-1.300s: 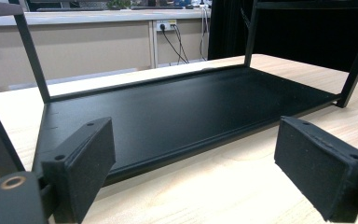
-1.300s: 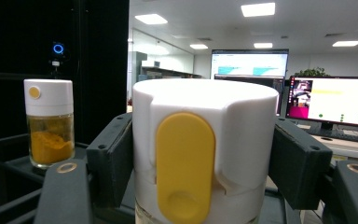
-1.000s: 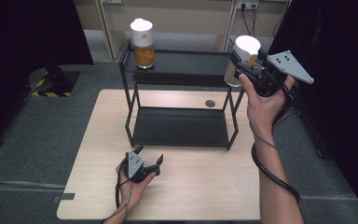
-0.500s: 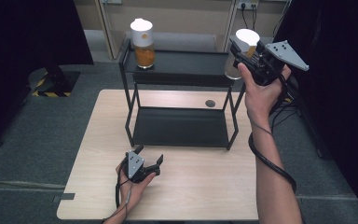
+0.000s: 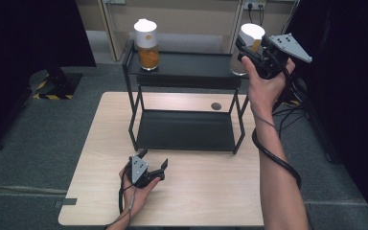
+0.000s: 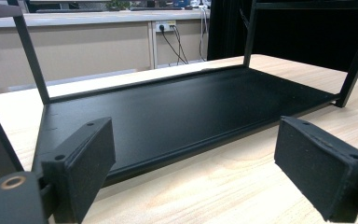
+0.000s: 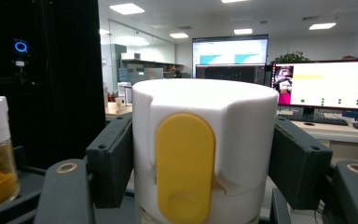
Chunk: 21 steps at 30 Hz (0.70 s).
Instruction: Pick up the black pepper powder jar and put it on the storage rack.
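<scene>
The right claw (image 5: 247, 48) grips the white-capped jar (image 5: 249, 38) upright at the rack's (image 5: 187, 72) top right corner, yellow tab facing the claw. The left claw (image 5: 152, 162) rests wide apart on the bench (image 5: 206, 191).

The high view looks forward and down over the surface (image 5: 211, 191). The left claw's camera sits low, near the rack (image 6: 168, 116), seen in both; the right one presses close to a jar's lid (image 7: 205, 135).
</scene>
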Motion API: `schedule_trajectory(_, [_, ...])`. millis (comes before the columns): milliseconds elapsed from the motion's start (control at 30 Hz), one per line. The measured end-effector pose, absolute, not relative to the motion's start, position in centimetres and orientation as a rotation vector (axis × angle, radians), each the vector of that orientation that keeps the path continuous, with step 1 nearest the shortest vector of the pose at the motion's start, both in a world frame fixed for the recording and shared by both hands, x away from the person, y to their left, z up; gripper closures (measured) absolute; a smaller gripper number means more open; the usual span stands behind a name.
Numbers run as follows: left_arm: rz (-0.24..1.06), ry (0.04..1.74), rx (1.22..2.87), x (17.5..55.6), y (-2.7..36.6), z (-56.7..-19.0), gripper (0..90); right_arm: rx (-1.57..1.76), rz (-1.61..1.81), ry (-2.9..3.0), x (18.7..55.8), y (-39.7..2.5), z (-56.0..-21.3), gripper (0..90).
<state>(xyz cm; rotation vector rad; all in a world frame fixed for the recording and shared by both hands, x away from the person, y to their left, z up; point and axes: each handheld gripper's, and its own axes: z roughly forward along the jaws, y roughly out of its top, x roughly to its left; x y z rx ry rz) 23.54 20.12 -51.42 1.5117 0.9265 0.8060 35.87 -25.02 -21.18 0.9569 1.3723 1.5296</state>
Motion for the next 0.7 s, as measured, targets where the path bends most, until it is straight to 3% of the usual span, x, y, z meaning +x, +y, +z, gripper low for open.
schedule_trajectory(700, [0.808, 0.926, 1.513, 23.5, 20.1, -51.4, 11.8, 1.021, 1.460, 1.412, 38.8, -24.8, -20.9, 30.8])
